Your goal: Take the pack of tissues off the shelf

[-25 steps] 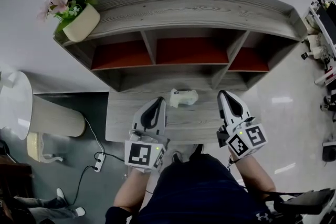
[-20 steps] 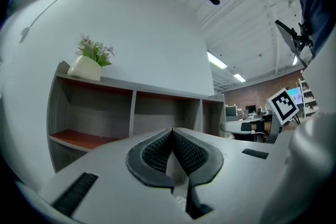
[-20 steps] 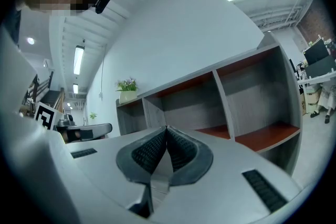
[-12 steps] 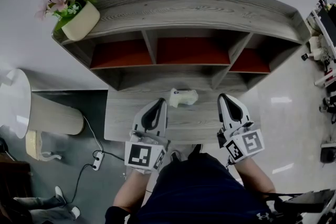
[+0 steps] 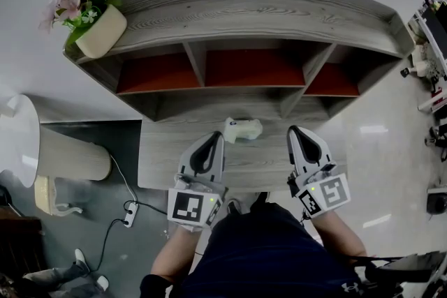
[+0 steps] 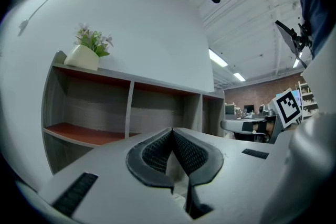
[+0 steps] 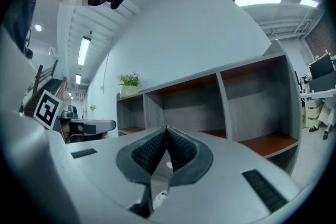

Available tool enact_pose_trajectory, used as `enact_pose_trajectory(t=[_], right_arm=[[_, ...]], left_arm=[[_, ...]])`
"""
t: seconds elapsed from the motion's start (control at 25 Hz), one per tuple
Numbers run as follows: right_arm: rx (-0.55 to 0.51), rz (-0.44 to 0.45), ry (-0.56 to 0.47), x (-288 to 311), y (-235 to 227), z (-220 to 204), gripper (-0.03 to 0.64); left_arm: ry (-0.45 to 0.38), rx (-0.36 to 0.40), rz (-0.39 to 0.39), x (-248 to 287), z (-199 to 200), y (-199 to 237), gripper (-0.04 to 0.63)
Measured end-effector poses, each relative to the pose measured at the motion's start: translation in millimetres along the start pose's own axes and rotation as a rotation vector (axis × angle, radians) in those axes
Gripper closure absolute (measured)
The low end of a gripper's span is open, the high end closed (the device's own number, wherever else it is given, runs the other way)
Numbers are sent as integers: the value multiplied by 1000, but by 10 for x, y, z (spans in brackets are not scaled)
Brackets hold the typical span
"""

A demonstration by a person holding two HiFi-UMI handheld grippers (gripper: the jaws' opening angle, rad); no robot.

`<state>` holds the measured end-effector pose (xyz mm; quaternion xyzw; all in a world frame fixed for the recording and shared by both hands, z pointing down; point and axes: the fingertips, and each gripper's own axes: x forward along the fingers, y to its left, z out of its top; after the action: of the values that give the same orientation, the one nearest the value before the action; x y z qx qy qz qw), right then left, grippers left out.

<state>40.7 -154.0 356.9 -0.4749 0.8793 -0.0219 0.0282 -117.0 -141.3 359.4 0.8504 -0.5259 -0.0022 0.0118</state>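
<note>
On the lower board (image 5: 160,164): your pack of tissues (image 5: 243,129) lies in front of the middle compartment of the shelf (image 5: 258,10), between your two grippers and touching neither.
Left gripper (image 5: 213,136): you hold it level over the board, just left of the pack. Its jaws are pressed together tip to tip with nothing between them.
Right gripper (image 5: 296,130): you hold it level to the right of the pack, farther from it than the left one. Its jaws are closed too, and empty.
Shelf top: a pot of pink flowers (image 5: 94,24) stands at the left end.
</note>
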Motion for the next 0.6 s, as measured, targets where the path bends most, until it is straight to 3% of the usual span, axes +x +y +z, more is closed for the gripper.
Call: enact_pose_trajectory(t=[0.6], right_arm=[[21,15,13,62,-20,-79,605]], left_arm=[[30,-10,12,28,-115,36,578]])
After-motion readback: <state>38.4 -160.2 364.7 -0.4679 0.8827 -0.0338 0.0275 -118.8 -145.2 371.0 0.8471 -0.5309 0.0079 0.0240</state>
